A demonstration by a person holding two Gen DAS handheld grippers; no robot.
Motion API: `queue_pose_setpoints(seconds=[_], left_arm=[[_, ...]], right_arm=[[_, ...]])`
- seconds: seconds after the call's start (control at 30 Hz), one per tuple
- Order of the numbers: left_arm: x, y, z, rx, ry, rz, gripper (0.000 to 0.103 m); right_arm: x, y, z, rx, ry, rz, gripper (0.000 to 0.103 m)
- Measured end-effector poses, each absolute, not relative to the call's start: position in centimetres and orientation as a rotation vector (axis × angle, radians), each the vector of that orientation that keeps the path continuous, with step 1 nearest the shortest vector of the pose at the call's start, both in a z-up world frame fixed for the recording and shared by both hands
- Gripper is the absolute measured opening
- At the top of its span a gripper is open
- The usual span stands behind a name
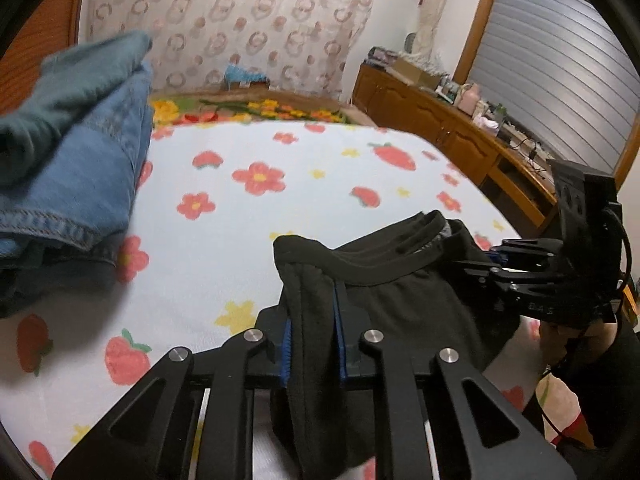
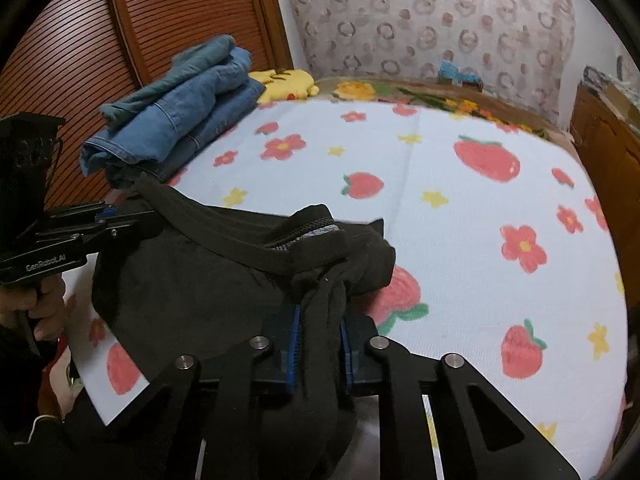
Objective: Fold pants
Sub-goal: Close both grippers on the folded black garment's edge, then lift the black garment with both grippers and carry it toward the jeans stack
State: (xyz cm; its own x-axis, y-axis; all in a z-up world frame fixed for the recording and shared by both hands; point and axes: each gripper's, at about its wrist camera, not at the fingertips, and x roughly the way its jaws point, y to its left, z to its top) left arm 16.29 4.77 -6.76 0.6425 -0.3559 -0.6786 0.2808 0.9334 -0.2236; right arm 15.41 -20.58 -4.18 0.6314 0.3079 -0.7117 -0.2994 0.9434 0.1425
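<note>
Black pants (image 1: 400,292) hang by their waistband between my two grippers, above the near edge of the bed. My left gripper (image 1: 314,344) is shut on one end of the waistband, the cloth bunched between its blue pads. My right gripper (image 2: 320,340) is shut on the other end of the black pants (image 2: 192,280). Each gripper shows in the other's view: the right gripper (image 1: 496,268) at the right, the left gripper (image 2: 108,220) at the left. The pants' legs drop out of sight below.
The bed has a white sheet (image 1: 280,220) with strawberries and flowers (image 2: 460,208). A stack of folded blue jeans (image 2: 180,112) lies at the bed's far left (image 1: 80,152). A wooden cabinet (image 1: 440,124) with clutter stands to the right. A slatted wooden door (image 2: 120,40) is at the left.
</note>
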Motion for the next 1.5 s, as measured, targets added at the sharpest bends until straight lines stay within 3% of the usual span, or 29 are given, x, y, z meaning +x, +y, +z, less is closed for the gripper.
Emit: queue_pose_setpoints(seconds=[0.8,1.5], left_arm=[[12.7,6.2,2.7,-0.045,0.553,-0.294,0.017],[13.2,11.7,5.0,-0.051,0.492,-0.155,0.017]], right_arm=[[10.7,-18.7,4.6,-0.119,0.553,0.383,0.015],[13.8,-15.7,7.6,-0.188,0.451,0.486,0.015]])
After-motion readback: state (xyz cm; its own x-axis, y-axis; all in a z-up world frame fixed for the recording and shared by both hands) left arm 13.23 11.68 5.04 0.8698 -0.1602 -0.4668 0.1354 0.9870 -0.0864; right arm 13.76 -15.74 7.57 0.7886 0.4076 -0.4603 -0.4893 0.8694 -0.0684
